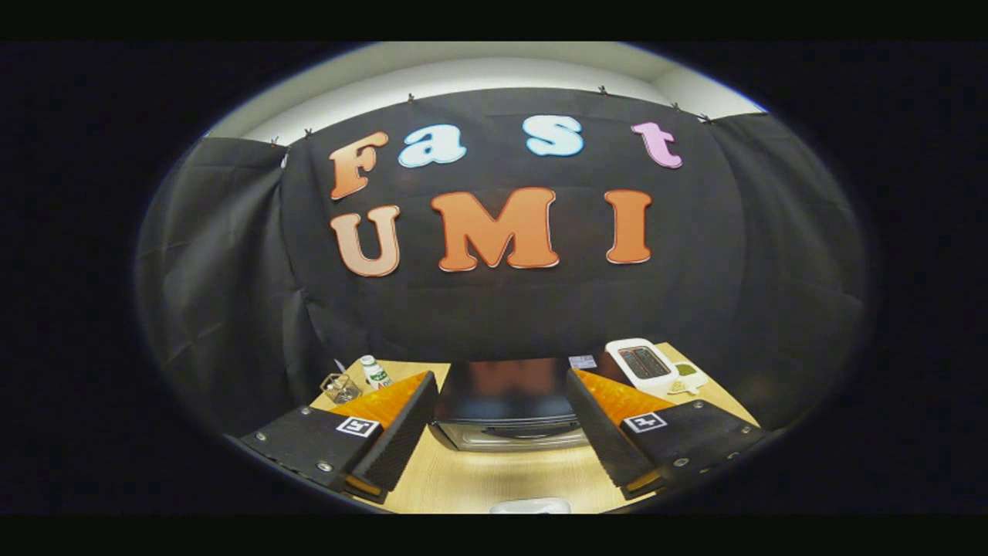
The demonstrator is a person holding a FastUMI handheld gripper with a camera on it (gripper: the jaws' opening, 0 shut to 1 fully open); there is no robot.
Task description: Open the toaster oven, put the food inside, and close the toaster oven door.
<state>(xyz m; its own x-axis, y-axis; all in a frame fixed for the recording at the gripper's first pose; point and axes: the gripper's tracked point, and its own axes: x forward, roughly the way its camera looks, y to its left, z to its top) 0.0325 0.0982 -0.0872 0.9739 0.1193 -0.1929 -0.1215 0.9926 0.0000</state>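
The toaster oven (505, 409) is a dark box with a glossy top and a silver front handle. It stands on the wooden table (494, 479) just ahead of my fingers, seen from above, with its door shut. My gripper (500, 448) is open, its two black and orange fingers spread wide on either side of the oven's front. Nothing is between them. A small pale object (531, 506), partly hidden, lies on the table close below the fingers; I cannot tell what it is.
A white two-slot toaster (642, 364) stands at the back right, with a small plate of something green (687, 372) beside it. A glass (340, 386) and a small white bottle (375, 372) stand at the back left. The black cloth wall (502, 309) rises right behind the table.
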